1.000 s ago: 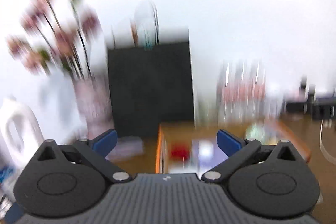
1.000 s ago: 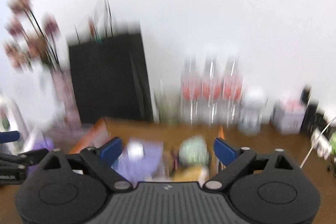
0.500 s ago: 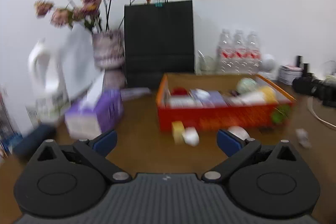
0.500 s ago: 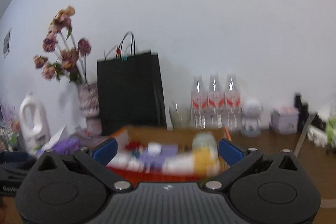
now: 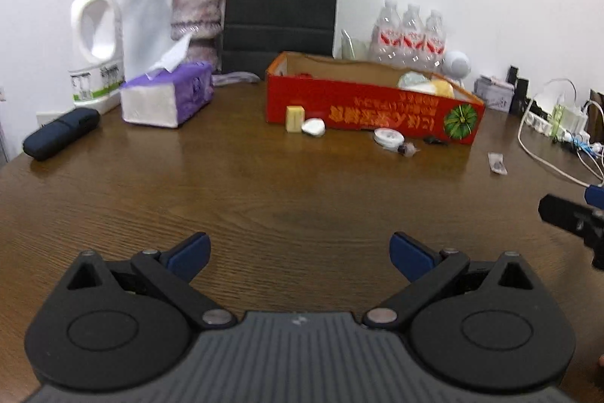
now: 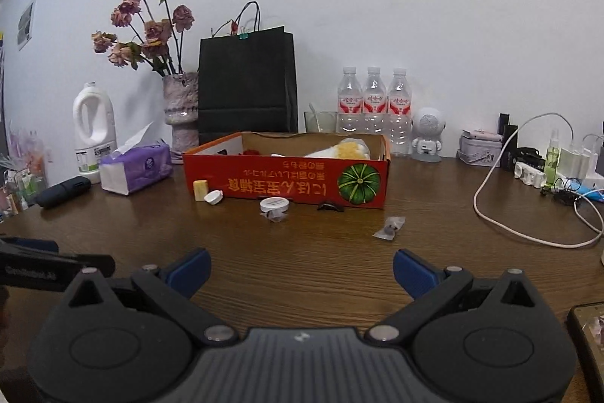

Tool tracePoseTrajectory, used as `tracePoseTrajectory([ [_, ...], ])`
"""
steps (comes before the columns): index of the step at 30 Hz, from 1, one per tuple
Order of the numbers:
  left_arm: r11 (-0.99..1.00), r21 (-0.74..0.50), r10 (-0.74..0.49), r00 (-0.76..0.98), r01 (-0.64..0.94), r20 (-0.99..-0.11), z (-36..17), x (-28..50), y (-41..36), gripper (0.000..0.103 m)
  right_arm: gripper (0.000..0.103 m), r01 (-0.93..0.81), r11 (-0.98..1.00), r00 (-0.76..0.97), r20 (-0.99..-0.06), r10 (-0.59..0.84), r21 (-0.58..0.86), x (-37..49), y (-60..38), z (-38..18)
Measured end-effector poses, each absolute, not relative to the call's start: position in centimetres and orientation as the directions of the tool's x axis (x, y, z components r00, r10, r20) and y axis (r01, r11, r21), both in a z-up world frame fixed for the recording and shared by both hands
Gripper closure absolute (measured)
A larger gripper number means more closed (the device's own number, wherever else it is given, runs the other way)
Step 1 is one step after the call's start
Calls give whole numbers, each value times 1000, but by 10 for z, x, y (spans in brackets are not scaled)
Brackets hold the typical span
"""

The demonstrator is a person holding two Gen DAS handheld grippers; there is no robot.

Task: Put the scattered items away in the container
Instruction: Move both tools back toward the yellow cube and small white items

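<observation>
A red cardboard box [image 5: 362, 108] [image 6: 287, 182] stands on the brown table, holding several items. In front of it lie a yellow block [image 5: 295, 118] [image 6: 200, 190], a white cap [image 5: 313, 127] [image 6: 214, 197], a white round tin [image 5: 389, 137] [image 6: 274, 204], a small wrapped sweet [image 5: 407, 149] [image 6: 274, 215], a black clip [image 5: 434, 140] [image 6: 330, 207] and a clear packet [image 5: 496, 163] [image 6: 390, 227]. My left gripper [image 5: 300, 252] and right gripper [image 6: 302, 269] are open, empty, well short of the items.
A purple tissue pack [image 5: 166, 93], a dark case [image 5: 60, 133], a white jug [image 5: 96, 40], a flower vase [image 5: 196, 21], a black paper bag [image 5: 281, 6] and water bottles [image 6: 373, 104] line the back. Cables and a power strip [image 6: 547, 176] lie at right.
Both grippers have pulled back from the box and dropped lower; the box and scattered items now look farther away. The views have steadied from blur.
</observation>
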State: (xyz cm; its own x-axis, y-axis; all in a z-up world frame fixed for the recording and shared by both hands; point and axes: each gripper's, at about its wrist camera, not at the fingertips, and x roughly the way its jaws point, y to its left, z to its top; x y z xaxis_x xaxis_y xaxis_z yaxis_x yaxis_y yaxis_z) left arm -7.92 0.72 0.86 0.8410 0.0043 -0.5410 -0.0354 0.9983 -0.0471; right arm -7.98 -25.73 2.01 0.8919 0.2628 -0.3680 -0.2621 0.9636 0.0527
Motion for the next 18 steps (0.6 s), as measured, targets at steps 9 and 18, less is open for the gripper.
tracePoseTrajectory([
  [9, 999, -32, -6, 873, -11, -487, 23, -42, 8, 0, 1, -308, 951, 864, -407, 297, 40, -55, -246, 25],
  [18, 997, -69, -60, 849, 27, -525, 28, 92, 31, 34, 22, -470, 883, 797, -430, 424, -1, 22, -188, 41],
])
